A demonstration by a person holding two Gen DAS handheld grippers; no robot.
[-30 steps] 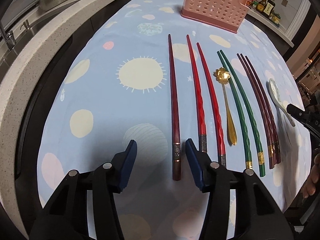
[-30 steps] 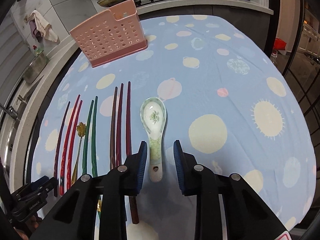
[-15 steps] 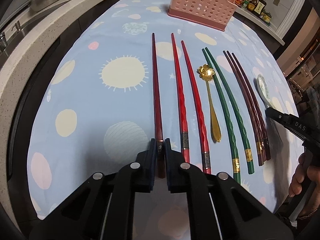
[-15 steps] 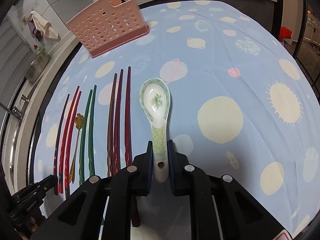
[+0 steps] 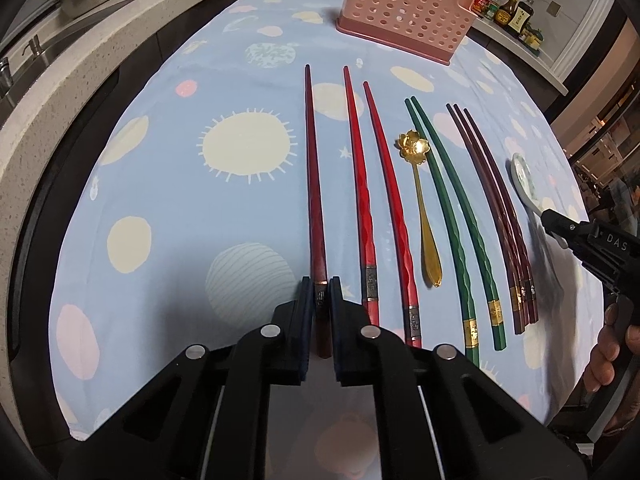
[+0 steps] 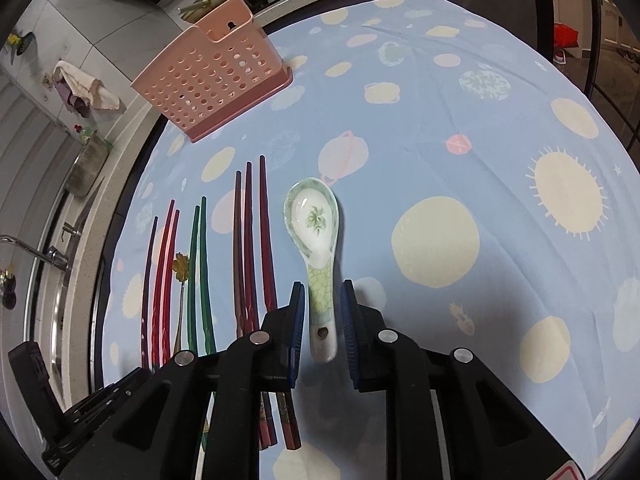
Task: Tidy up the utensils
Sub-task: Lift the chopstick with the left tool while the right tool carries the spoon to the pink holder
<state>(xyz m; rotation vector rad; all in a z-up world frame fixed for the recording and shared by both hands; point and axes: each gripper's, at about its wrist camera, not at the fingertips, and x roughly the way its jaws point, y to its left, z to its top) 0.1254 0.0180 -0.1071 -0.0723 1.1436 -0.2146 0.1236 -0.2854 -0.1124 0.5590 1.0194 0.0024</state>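
Chopsticks lie in a row on the blue planet-print tablecloth (image 5: pixel 168 184), and through my left wrist camera I count eight: one dark red chopstick (image 5: pixel 313 184) alone at the left, two bright red chopsticks (image 5: pixel 372 200), two green chopsticks (image 5: pixel 448 208) and three maroon chopsticks (image 5: pixel 492 208). One gold flower-bowl spoon (image 5: pixel 420 200) lies between the red and green pairs. My left gripper (image 5: pixel 320 300) is pinched tight on the dark red chopstick's banded end. One pink perforated plastic holder (image 5: pixel 404 4) stands at the far edge.

Through my right wrist camera, one white and green ceramic soup spoon (image 6: pixel 316 248) lies just right of the maroon three. My right gripper (image 6: pixel 322 300) straddles its handle, jaws opening, with slight gaps showing beside the handle.
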